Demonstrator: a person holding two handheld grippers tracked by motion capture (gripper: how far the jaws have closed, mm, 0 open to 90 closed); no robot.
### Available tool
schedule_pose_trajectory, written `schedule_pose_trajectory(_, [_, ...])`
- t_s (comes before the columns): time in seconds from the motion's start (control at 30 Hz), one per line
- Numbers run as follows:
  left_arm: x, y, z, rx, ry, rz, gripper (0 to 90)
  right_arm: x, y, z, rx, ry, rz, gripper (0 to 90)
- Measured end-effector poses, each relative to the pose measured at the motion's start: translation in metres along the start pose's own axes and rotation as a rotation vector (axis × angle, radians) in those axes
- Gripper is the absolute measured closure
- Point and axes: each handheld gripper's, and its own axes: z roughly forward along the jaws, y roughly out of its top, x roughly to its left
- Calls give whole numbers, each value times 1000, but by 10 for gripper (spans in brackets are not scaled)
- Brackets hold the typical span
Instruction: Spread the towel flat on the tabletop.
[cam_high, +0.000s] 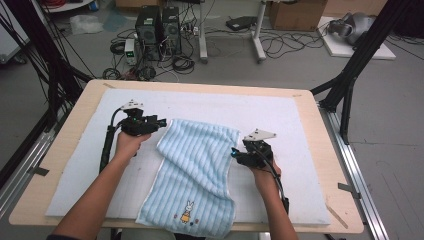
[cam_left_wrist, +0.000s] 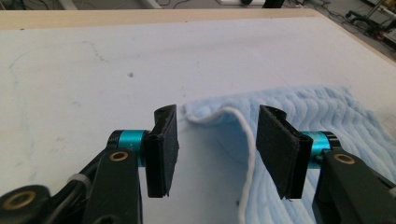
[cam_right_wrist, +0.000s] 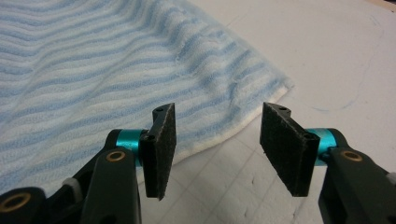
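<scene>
Towel (cam_high: 197, 170) looked soft, light, floppy; best pinched at far corners. Left claw (cam_left_wrist: 217, 140) and right claw (cam_right_wrist: 217, 140) both gaped wide, empty.

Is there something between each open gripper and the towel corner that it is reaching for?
Nothing visible. The left gripper has its jaws open around the towel's white hemmed corner. The right gripper is open just short of the other far corner, with bare white mat between them.
</scene>
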Motion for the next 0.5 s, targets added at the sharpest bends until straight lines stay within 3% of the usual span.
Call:
schedule_pose_trajectory(0.33, [3,11,56,113,87,-55,465,4,1,2,-10,34,-12,454])
schedule_pose_trajectory(0.43, [1,6,66,193,98,-27,517,4,1,1,-16,42,-14,452])
schedule_pose_trajectory(0.5, [-2,2,69,218,102,7,577,3,1,0,-20,46,-13,450])
